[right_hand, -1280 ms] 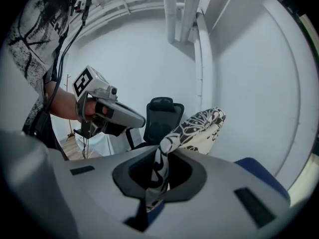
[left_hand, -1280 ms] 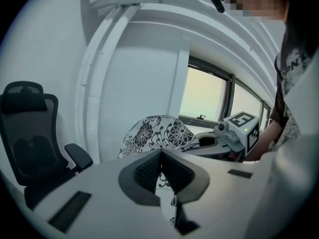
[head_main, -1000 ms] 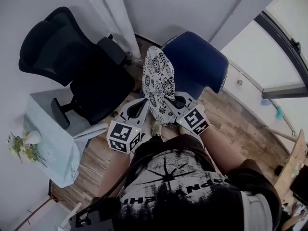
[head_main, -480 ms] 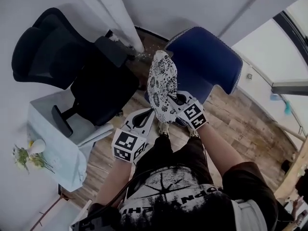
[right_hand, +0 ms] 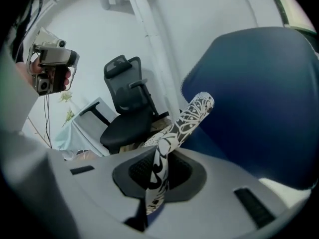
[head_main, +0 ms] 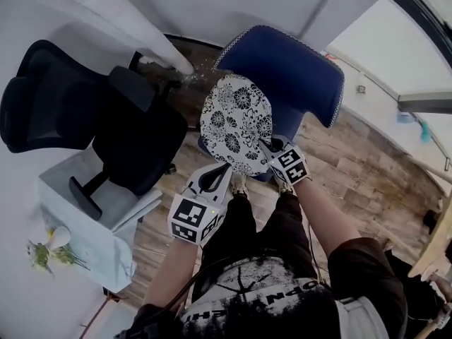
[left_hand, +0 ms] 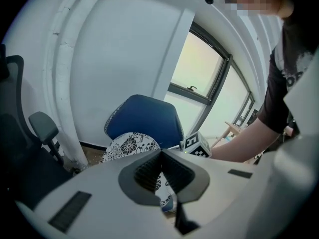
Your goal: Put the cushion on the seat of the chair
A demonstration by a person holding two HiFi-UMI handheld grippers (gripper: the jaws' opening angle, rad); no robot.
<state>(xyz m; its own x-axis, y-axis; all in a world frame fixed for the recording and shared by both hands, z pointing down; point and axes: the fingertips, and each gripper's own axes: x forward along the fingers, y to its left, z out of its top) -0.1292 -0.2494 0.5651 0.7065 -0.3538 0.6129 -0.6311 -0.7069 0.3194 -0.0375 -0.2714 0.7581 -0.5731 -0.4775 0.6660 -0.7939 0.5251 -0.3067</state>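
Note:
The round white cushion [head_main: 236, 122] with black flowers lies tilted, face up, over the seat of the blue chair [head_main: 289, 69]. My right gripper [head_main: 272, 149] is shut on the cushion's near edge. In the right gripper view the cushion [right_hand: 192, 116] runs edge-on out of the right gripper [right_hand: 158, 168] toward the blue chair [right_hand: 259, 98]. My left gripper [head_main: 223, 169] hangs just below and left of the cushion, shut and holding nothing. From the left gripper [left_hand: 162, 152] I see the cushion [left_hand: 129, 146] in front of the blue chair [left_hand: 144, 116].
A black office chair [head_main: 134, 133] stands just left of the blue chair, its armrest near the cushion. A pale table [head_main: 85, 210] with flowers [head_main: 42, 253] is at lower left. A white column [head_main: 134, 27] rises behind. The person's legs are below the grippers.
The cushion has turned from standing on edge to lying nearly flat, and has come down over the blue chair's seat. Both grippers have sunk; the right one rolled.

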